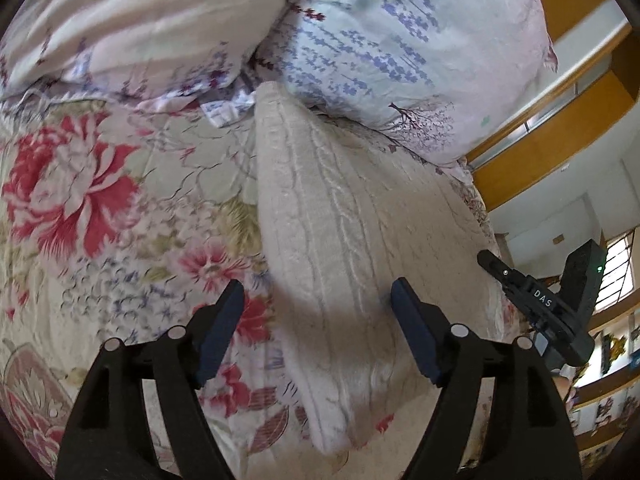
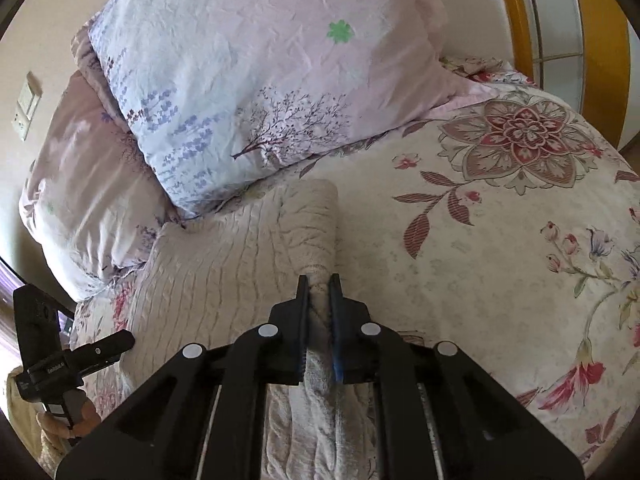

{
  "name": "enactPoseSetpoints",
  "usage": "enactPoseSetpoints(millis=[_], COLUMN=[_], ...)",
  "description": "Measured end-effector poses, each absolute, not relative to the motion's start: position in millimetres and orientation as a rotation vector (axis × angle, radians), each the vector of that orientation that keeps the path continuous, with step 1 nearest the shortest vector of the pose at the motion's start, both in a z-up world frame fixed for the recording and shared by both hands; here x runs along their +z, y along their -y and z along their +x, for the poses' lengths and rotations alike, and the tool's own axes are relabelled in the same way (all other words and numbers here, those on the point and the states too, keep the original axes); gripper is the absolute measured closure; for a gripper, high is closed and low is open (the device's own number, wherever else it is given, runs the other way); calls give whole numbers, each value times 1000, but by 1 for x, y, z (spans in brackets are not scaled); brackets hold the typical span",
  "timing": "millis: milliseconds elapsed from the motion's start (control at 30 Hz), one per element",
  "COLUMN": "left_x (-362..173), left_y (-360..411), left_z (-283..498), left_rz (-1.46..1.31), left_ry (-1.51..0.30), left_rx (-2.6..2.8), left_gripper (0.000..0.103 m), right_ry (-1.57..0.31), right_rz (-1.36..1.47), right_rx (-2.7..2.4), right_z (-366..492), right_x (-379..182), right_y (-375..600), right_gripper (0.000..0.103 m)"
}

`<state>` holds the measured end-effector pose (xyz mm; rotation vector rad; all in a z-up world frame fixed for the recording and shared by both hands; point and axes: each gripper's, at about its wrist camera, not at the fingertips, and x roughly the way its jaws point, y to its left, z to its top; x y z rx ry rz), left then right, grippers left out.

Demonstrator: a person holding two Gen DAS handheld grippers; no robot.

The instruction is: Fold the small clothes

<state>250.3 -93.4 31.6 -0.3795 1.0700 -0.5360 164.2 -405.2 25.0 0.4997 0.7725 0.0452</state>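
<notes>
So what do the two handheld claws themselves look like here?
Both match: the left claw and the right claw are black plastic linkages with round silver pivot pins and dark blue pads. White lettering marks the body of each.

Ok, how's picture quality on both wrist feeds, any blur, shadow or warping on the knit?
Left wrist view: floral bedspread smeared by motion blur, cream knit garment fairly sharp, soft shadow near the open left gripper. Right wrist view: crisp, even daylight, right gripper pinching the knit's edge. Both bow at the fisheye rim.
</notes>
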Motion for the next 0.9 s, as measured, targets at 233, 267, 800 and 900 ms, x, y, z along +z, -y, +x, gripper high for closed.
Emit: enactPoseSetpoints(millis=[233, 267, 800, 900], left_x=[28, 26, 22, 25], left_y=[104, 105, 102, 107], left_z=[253, 254, 254, 251], left_rz=[-334, -332, -308, -260], left_ry=[-1063, -1064, -1064, -1041], left_rx=[-525, -523, -494, -473], left_gripper=[25, 24, 15, 13], right_ry=[-818, -817, -686, -866], right_rz=[494, 491, 356, 269], right_rx=[-4, -5, 65, 47], right_z=[167, 166, 150, 174], right_x=[6, 6, 48, 15], right_y=[404, 403, 375, 358], right_gripper=[94, 93, 65, 62])
